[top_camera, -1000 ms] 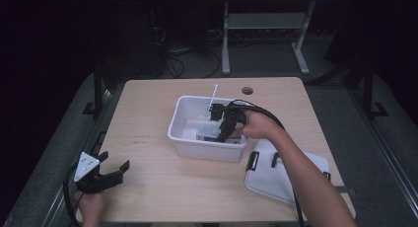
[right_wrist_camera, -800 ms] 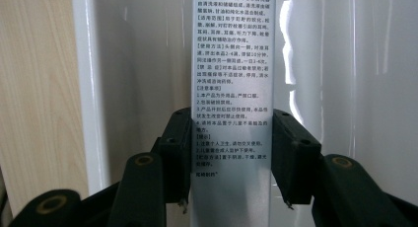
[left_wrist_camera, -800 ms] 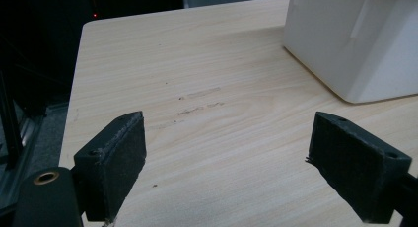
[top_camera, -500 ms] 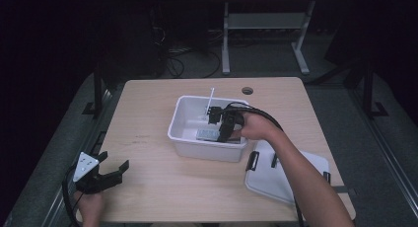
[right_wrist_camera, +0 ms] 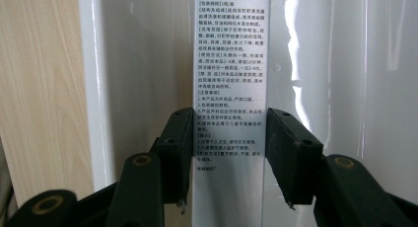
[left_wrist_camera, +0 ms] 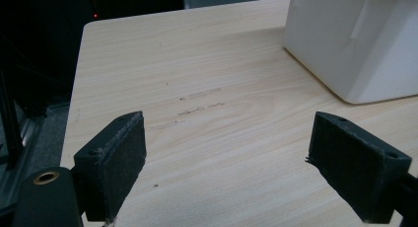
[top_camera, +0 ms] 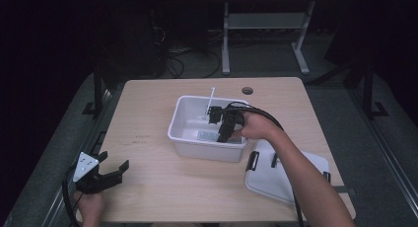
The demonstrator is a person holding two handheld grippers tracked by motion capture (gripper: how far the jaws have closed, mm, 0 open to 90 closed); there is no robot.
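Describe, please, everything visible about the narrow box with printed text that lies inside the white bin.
The narrow box looks like silvery-grey card, long and slim, with dense small black print on its upper face. It lies flat on the floor of the white plastic bin. The right gripper straddles it, one black pad at each long edge, seemingly shut on it.

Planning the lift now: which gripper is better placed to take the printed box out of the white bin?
Right. The right gripper is already down in the white bin, its jaws closed on both sides of the printed box. The left gripper hangs open over bare table, well short of the bin.
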